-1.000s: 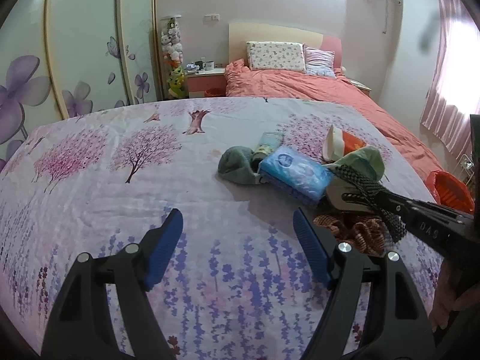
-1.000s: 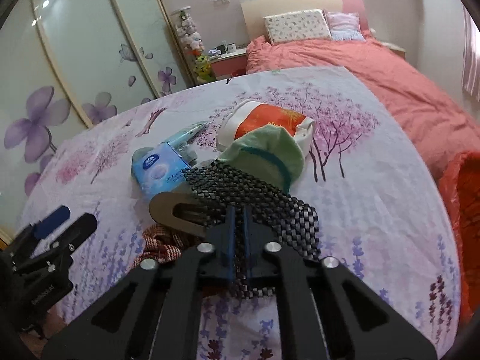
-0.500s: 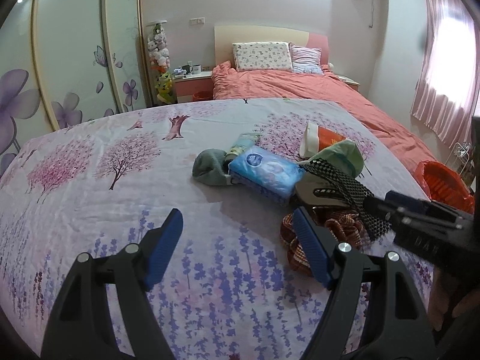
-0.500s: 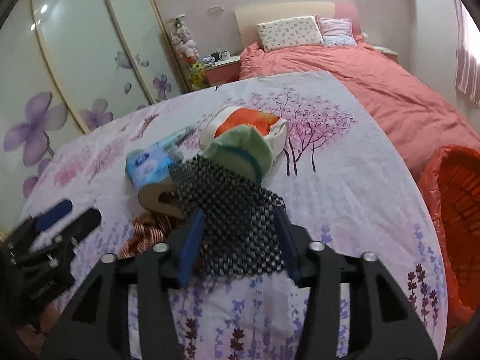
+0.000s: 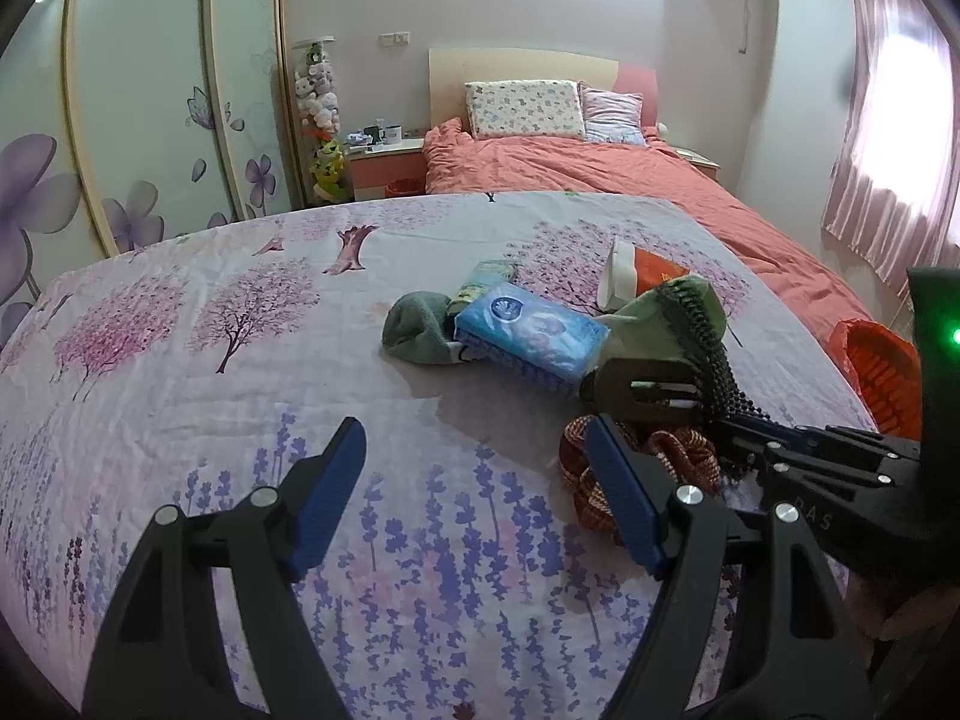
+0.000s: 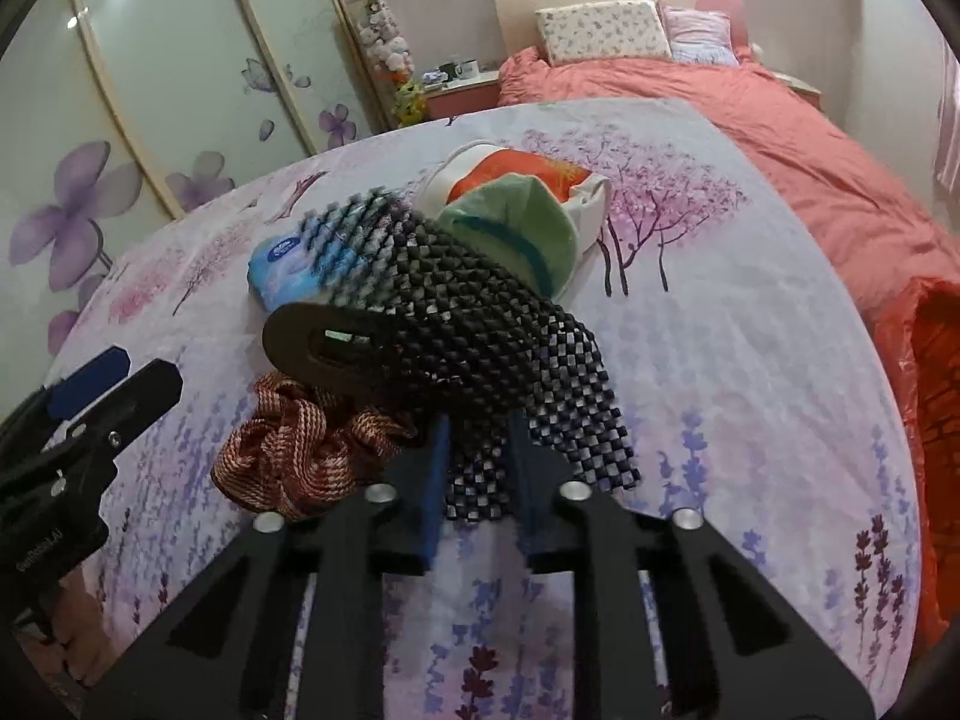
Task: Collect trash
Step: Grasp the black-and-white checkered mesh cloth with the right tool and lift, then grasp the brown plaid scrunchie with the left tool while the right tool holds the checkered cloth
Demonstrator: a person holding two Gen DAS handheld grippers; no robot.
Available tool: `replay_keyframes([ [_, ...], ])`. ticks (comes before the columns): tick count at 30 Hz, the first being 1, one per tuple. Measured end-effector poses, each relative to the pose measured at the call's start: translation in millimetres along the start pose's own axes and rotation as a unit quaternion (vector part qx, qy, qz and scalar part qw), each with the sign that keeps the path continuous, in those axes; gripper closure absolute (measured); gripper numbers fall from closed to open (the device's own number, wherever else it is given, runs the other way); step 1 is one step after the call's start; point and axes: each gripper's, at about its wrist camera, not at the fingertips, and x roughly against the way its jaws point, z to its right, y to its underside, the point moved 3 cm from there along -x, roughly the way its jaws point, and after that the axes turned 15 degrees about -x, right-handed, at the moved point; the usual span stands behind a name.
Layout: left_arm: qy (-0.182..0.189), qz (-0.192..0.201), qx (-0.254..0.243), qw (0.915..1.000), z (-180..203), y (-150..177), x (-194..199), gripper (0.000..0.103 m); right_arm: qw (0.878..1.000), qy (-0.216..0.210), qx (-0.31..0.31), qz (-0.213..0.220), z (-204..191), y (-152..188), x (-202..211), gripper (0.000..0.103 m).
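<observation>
- Black checkered mesh strip (image 6: 480,336) lies draped over the clutter on the floral bedspread (image 6: 720,360), near end between the right gripper (image 6: 477,480) pads.
- Right gripper jaws are closing on the mesh, pads pressing it.
- Left gripper (image 5: 474,486) stands wide, holding nothing, above bare bedspread.
- Blue tissue pack (image 5: 531,330) and red-white rope (image 6: 288,450) lie beside the mesh.

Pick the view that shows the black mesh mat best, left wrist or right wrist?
Right wrist. There the black mesh mat fills the centre, weave clear, with the right gripper closing on its near edge. The left wrist view shows the mat only edge-on, as a thin strip beside the blue tissue pack.
</observation>
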Motion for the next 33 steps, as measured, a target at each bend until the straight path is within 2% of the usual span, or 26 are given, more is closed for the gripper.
replay_keyframes([
  [6,0.002,0.000,-0.003,1.0000,3,-1,0,0.028,0.999,0.033,-0.018,0.029,18,-4,12,0.098],
  [11,0.011,0.001,-0.004,0.9999,9,-4,-1,0.028,0.988,0.105,-0.083,0.076,59,-19,29,0.098],
  [13,0.019,0.004,-0.005,0.9998,14,-7,-1,0.028,0.984,0.126,-0.097,0.079,71,-22,30,0.098],
  [19,0.050,0.008,-0.015,0.9986,36,-23,-12,0.024,0.985,0.126,-0.095,0.070,73,-17,24,0.098],
  [25,0.051,0.000,-0.018,0.9986,44,-41,-33,0.025,0.986,0.098,-0.117,0.066,82,-19,26,0.097],
  [29,0.045,-0.009,-0.025,0.9986,45,-52,-48,0.035,0.986,0.096,-0.119,0.066,83,-18,26,0.097],
  [33,0.048,-0.034,-0.035,0.9977,48,-49,-62,0.053,0.986,0.091,-0.123,0.065,85,-19,27,0.097],
])
